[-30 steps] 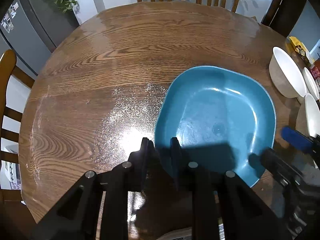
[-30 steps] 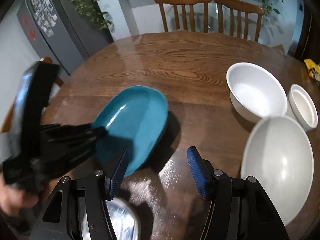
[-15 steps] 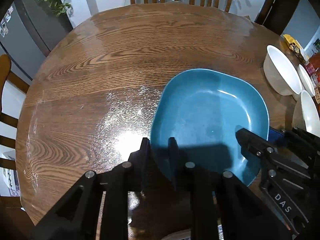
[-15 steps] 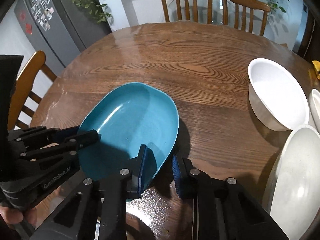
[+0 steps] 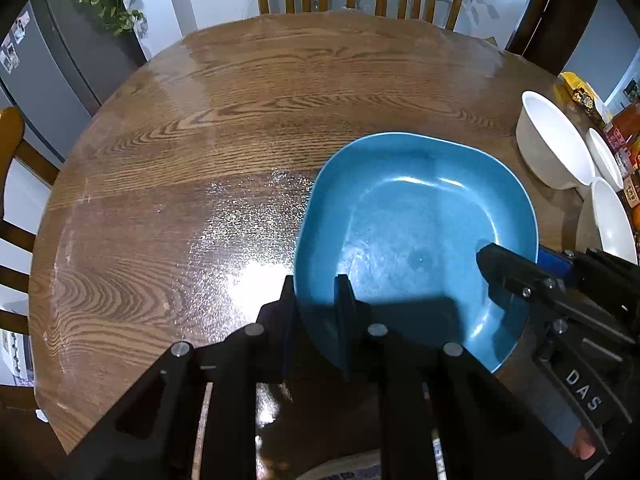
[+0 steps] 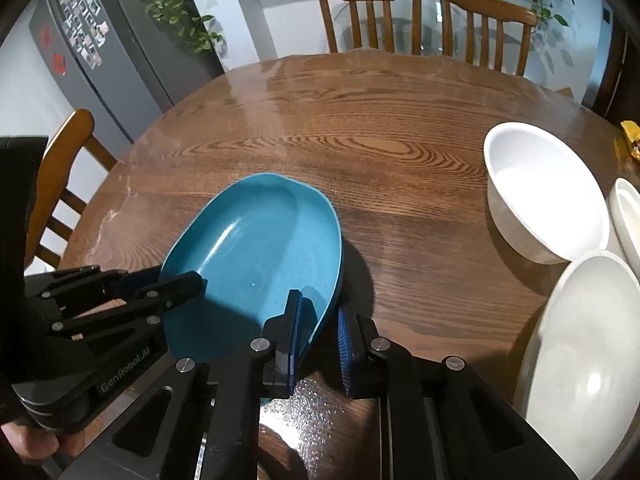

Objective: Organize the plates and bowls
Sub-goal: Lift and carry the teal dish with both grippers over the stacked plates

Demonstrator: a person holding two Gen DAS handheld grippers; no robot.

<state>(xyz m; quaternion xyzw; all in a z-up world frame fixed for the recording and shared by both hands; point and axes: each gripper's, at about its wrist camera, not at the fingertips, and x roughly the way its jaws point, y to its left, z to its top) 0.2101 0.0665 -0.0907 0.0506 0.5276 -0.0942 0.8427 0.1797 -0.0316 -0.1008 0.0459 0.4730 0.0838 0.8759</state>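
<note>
A blue plate [image 5: 416,232] is held tilted above the round wooden table [image 5: 240,120]. My left gripper [image 5: 316,292] is shut on its near left rim. My right gripper [image 6: 318,314] is shut on its near right rim; the plate also shows in the right wrist view [image 6: 260,248]. The right gripper shows in the left wrist view [image 5: 516,268] and the left gripper in the right wrist view [image 6: 172,284]. A deep white bowl [image 6: 544,192], a small white bowl [image 6: 628,216] and a large white plate [image 6: 584,340] sit at the table's right.
Wooden chairs stand behind the table [image 6: 368,12] and at its left [image 6: 60,168]. A grey fridge [image 6: 100,48] and a plant are at the back left. Snack packets [image 5: 580,92] lie at the far right edge.
My right gripper has moved in from the right and shut on the plate's rim. My left gripper has kept its hold, and the plate has shifted slightly.
</note>
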